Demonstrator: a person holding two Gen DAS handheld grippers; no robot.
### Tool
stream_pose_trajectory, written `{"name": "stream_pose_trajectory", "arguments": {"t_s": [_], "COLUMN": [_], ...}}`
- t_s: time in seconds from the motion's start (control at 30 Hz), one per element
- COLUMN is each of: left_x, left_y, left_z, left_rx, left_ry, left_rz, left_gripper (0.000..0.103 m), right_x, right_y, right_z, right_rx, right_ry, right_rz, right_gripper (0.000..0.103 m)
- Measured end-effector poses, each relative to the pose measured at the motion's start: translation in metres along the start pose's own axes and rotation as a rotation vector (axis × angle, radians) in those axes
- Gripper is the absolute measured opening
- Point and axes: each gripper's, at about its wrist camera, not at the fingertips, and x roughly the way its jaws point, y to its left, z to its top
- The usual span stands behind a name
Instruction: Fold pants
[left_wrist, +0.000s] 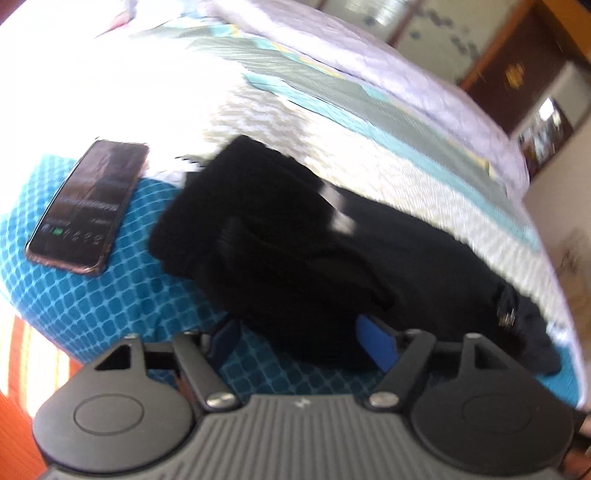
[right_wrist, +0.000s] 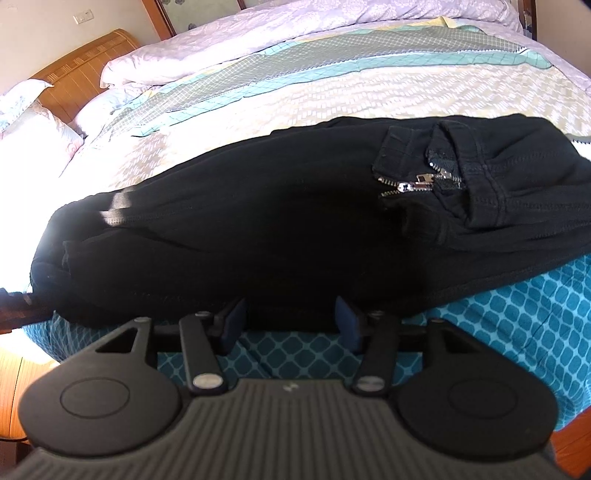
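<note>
Black pants (right_wrist: 258, 229) lie folded in a long bundle across the front of the bed; the open zip (right_wrist: 417, 186) and waistband are at the right in the right wrist view. In the left wrist view the pants (left_wrist: 295, 258) run from centre to lower right. My left gripper (left_wrist: 301, 341) is open, its blue pads either side of the pants' near edge. My right gripper (right_wrist: 291, 323) is open at the near edge of the bundle, holding nothing.
A phone (left_wrist: 90, 205) lies on the teal patterned sheet (left_wrist: 92, 295) left of the pants. A lilac duvet (right_wrist: 258, 29) and pillows (right_wrist: 33, 122) lie at the back. A wooden headboard (right_wrist: 85, 55) is at far left, and the bed edge (right_wrist: 535, 369) is close.
</note>
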Motion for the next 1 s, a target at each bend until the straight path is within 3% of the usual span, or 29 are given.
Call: {"name": "stream_pose_trajectory", "arguments": {"t_s": [0.07,0.13,0.2,0.33,0.43,0.53,0.6,0.63,0.67,0.7,0.8,0.93,1.0], "left_x": [-0.004,-0.001,0.009,0.033,0.041,0.055,0.059,0.06,0.06,0.059,0.049,0.034,0.03], "left_y": [0.02,0.034,0.044,0.055,0.049,0.046,0.043,0.041,0.042,0.043,0.021,-0.035,-0.06], "left_z": [0.006,0.011,0.014,0.016,0.023,0.027,0.031,0.032,0.032,0.031,0.027,0.017,0.011], "left_rx": [-0.101,-0.173,-0.229,-0.343,-0.336,-0.324,-0.287,-0.271,-0.27,-0.274,-0.143,0.191,0.333], "left_ry": [-0.02,-0.022,-0.002,0.032,0.001,-0.017,-0.028,-0.024,-0.025,-0.023,-0.08,-0.196,-0.235], "left_rz": [-0.024,-0.034,-0.053,-0.111,-0.125,-0.089,-0.03,-0.015,-0.026,-0.05,-0.015,0.022,0.028], "left_gripper": [0.085,0.089,0.089,0.091,0.092,0.08,0.043,0.037,0.027,0.023,0.021,0.021,0.021], "right_x": [-0.005,-0.009,-0.01,-0.001,0.017,0.049,0.086,0.109,0.117,0.118,0.116,0.108,0.095], "right_y": [0.003,0.01,0.021,0.053,0.08,0.108,0.117,0.121,0.119,0.118,0.117,0.099,0.08], "right_z": [0.001,0.005,0.013,0.035,0.053,0.064,0.063,0.057,0.051,0.049,0.052,0.054,0.056], "right_rx": [-0.011,-0.04,-0.077,-0.137,-0.142,-0.134,-0.086,-0.052,-0.014,0.006,0.019,0.092,0.156], "right_ry": [-0.022,-0.044,-0.059,-0.079,-0.064,-0.012,0.117,0.202,0.183,0.164,0.184,0.203,0.165], "right_rz": [0.012,0.041,0.077,0.172,0.269,0.359,0.393,0.378,0.383,0.392,0.403,0.438,0.446], "right_gripper": [0.052,0.034,0.028,0.026,0.026,0.026,0.026,0.02,0.017,0.017,0.017,0.018,0.021]}}
